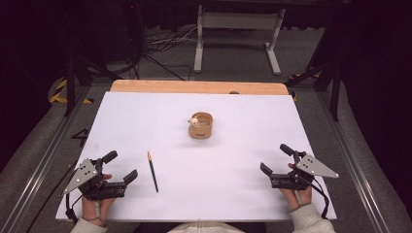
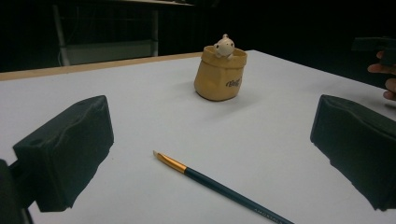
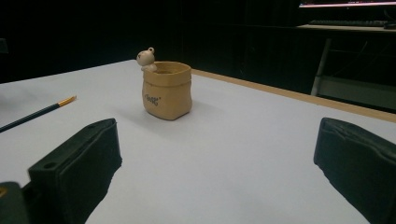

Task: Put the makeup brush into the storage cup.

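Observation:
A tan sack-shaped pot [image 1: 201, 126] with a small animal figure on its rim stands upright near the table's middle; it appears too in the left gripper view [image 2: 220, 73] and the right gripper view [image 3: 166, 90]. A dark green pencil [image 1: 153, 171] with a gold band lies flat left of centre, seen close in the left gripper view [image 2: 219, 187] and far left in the right gripper view [image 3: 36, 113]. My left gripper [image 1: 120, 166] rests open at the front left, just left of the pencil. My right gripper [image 1: 276, 159] rests open at the front right. Both are empty.
The white table sheet [image 1: 233, 165] has a wooden strip [image 1: 194, 87] along its far edge. Beyond it stand a white desk frame [image 1: 238, 29], cables on the floor and dark stands at both sides. Metal rails run along the table's left and right.

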